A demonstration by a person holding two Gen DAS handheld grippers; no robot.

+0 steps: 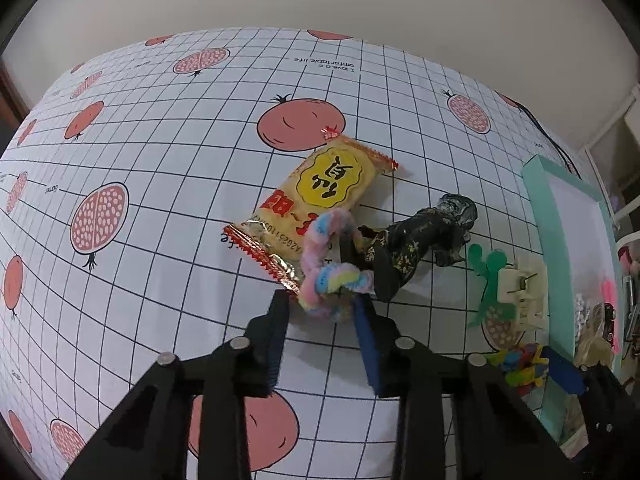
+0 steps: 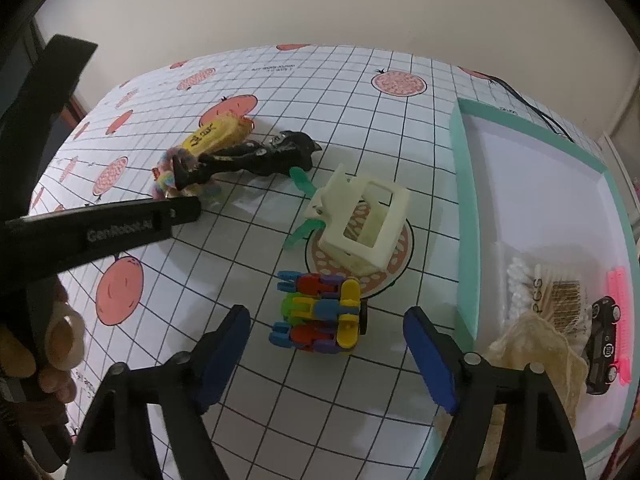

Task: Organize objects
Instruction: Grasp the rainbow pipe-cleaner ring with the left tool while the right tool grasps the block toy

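Note:
A pastel fuzzy ring [image 1: 320, 280] lies on the corner of a yellow snack packet [image 1: 320, 192], against a black figurine [image 1: 416, 240]. My left gripper [image 1: 322, 305] points down over it, its blue pads closed in on the ring's near loop. In the right wrist view the same ring [image 2: 166, 178] shows just past the left gripper's black finger [image 2: 176, 212]. My right gripper [image 2: 326, 314] stands open, its pads either side of a multicoloured toy block cluster [image 2: 320, 316] without touching it.
A cream plastic frame [image 2: 364, 220] rests on green plastic pieces [image 2: 304, 184] beside the teal tray [image 2: 464, 200]. The tray holds cotton swabs [image 2: 536, 288], a black toy car [image 2: 604, 340], a pink comb [image 2: 618, 312] and lace cloth [image 2: 536, 356]. A hand [image 2: 60, 340] grips the left tool.

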